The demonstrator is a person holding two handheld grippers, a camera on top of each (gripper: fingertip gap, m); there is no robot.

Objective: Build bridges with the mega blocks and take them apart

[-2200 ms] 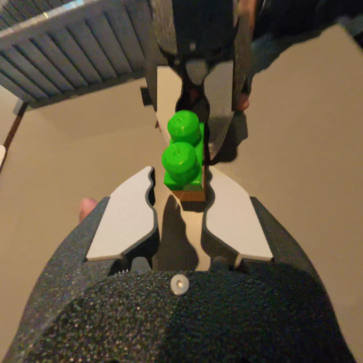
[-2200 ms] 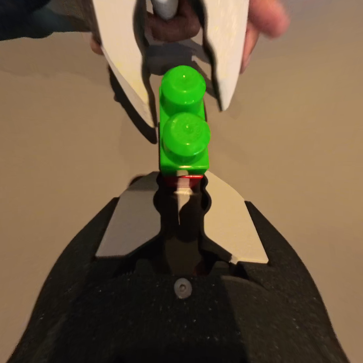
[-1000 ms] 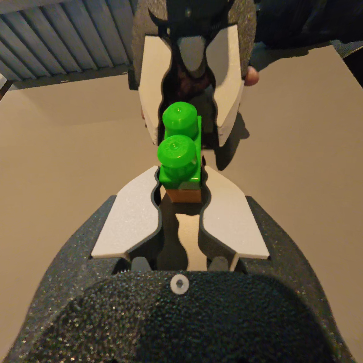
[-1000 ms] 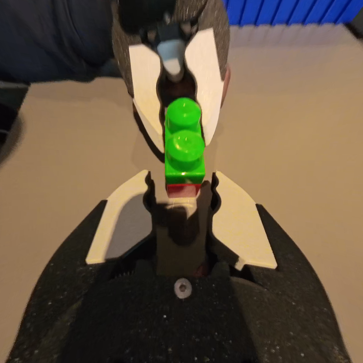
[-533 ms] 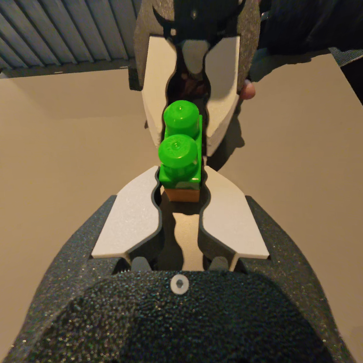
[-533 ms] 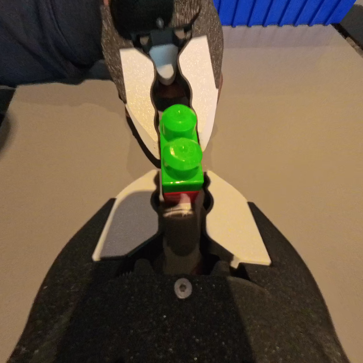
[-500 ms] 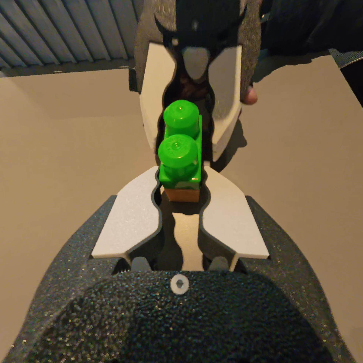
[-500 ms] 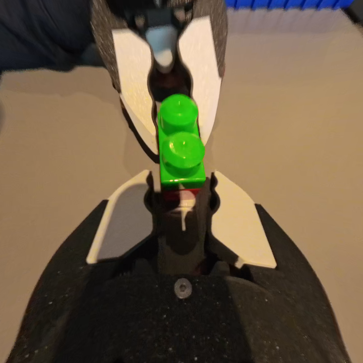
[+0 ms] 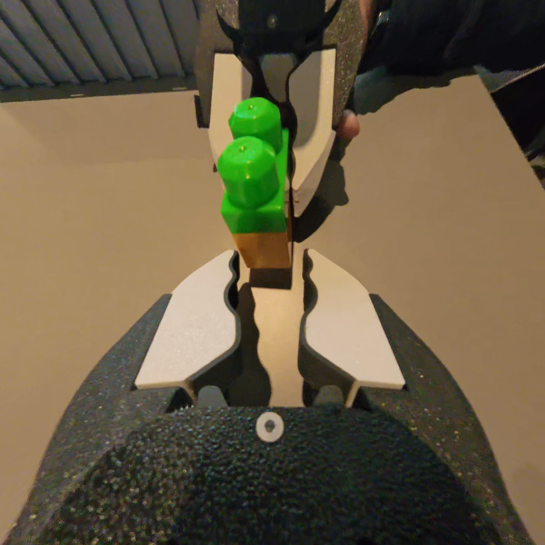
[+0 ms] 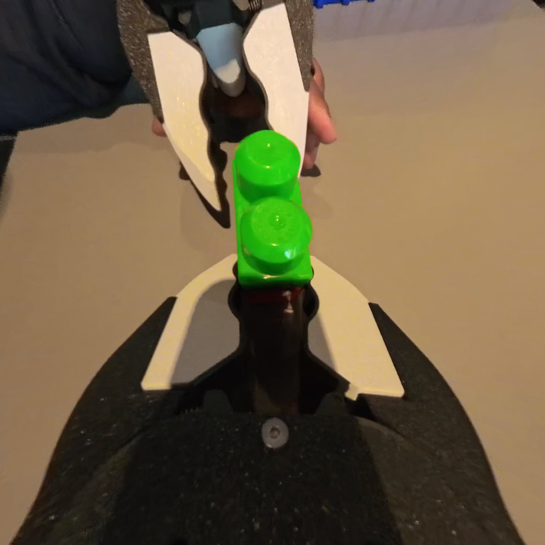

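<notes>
A green two-stud block (image 9: 253, 188) caps an orange block (image 9: 265, 250) at one end and a dark red block (image 10: 265, 295) at the other, forming a small bridge. My right gripper (image 10: 272, 259) is shut on the bridge at its red end, the green block (image 10: 271, 224) between its tips, and holds it tilted above the table. Its fingers (image 9: 309, 165) flank the far end in the left wrist view. My left gripper (image 9: 269, 253) is open, and the orange block hangs just above and ahead of its tips. Its fingers (image 10: 182, 118) stand open beyond the bridge.
The tan table (image 9: 103, 206) lies under both grippers, with its right edge (image 9: 501, 118) close by. A grey slatted wall (image 9: 88, 44) stands behind it. A person's dark sleeve (image 10: 59, 59) is at the far left, and blue crates (image 10: 339, 3) are at the back. My left and right fingertips are right by each other.
My right gripper has closed on the bridge and lifted it. The orange block has come up out of my left gripper's jaws, which stay at the same width.
</notes>
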